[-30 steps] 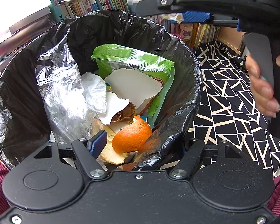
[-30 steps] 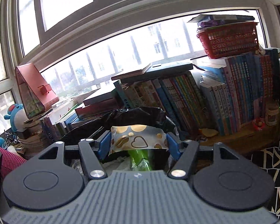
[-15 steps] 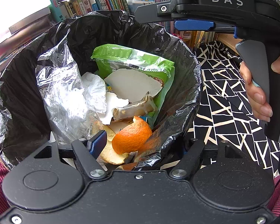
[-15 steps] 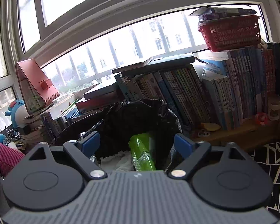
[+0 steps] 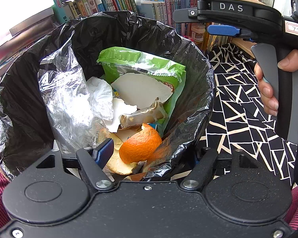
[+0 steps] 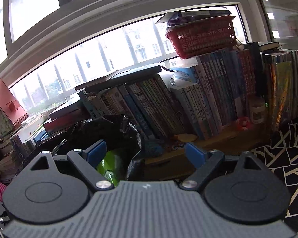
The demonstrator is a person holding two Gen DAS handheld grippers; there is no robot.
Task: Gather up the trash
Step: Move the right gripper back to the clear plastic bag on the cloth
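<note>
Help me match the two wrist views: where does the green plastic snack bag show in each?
Left wrist: green plastic snack bag upright at the centre, inside the black bin liner.
Right wrist: only a green sliver low, left of centre, beside the left blue pad.
Shared landmark: row of upright books behind the bin.

Only thing I can properly read is "DAS" in pale capitals on the black top bar of the right gripper (image 5: pixel 224 29), over on the right side. A white tag (image 5: pixel 296 29) further right has handwriting, too scrawled to tell. Book spines (image 6: pixel 200 103) at the far side carry print, too small to read.
</note>
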